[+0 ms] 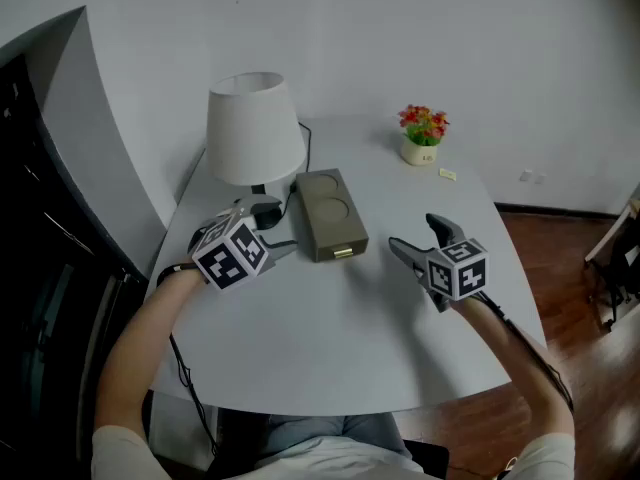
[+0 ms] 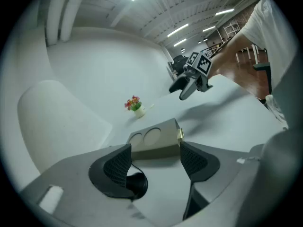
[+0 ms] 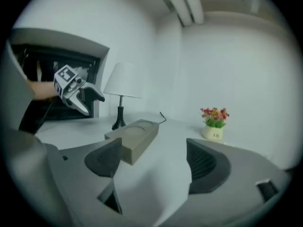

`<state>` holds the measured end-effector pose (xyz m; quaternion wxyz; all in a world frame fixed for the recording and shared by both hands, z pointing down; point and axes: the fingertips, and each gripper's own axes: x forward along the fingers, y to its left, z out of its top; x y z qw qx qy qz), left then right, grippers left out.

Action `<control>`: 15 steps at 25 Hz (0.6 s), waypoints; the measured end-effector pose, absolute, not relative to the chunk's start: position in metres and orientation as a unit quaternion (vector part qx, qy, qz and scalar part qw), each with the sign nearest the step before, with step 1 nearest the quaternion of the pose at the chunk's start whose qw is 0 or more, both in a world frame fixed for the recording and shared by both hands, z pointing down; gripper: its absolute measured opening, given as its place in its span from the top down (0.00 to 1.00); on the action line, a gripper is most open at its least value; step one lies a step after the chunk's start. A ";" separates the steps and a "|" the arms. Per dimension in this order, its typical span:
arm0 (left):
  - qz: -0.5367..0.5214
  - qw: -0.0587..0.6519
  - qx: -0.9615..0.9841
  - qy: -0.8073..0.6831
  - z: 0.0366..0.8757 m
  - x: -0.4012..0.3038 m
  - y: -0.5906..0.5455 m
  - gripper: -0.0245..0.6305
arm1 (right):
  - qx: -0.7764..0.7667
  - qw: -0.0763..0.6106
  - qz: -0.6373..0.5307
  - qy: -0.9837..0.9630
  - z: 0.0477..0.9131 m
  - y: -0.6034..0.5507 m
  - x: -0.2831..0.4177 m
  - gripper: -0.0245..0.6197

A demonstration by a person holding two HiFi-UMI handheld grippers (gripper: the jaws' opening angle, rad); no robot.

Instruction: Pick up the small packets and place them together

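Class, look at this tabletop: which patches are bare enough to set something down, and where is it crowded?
Widest bare patch: the near half of the table, between the left claw and right claw. Another lies between the grey box and the flower pot. Crowded: the back-left, where lamp, cable and box stand close. A small packet lies beside the pot.

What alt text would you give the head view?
The left gripper and right gripper, jaws open and empty, hang over a white table either side of a tan box. Behind are a white lamp, a flower pot and one small packet.
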<state>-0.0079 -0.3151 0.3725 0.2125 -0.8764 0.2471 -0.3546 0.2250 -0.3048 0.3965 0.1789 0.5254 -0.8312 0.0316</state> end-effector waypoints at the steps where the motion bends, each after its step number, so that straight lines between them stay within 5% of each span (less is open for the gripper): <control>1: -0.338 0.219 -0.878 0.256 0.365 -0.007 -0.315 0.46 | 0.528 0.153 0.072 -0.832 0.403 -0.303 0.222 0.30; 15: -0.181 0.244 -0.894 0.330 0.295 -0.005 -0.300 0.46 | 0.446 -0.132 0.458 -0.758 0.448 -0.298 0.137 0.31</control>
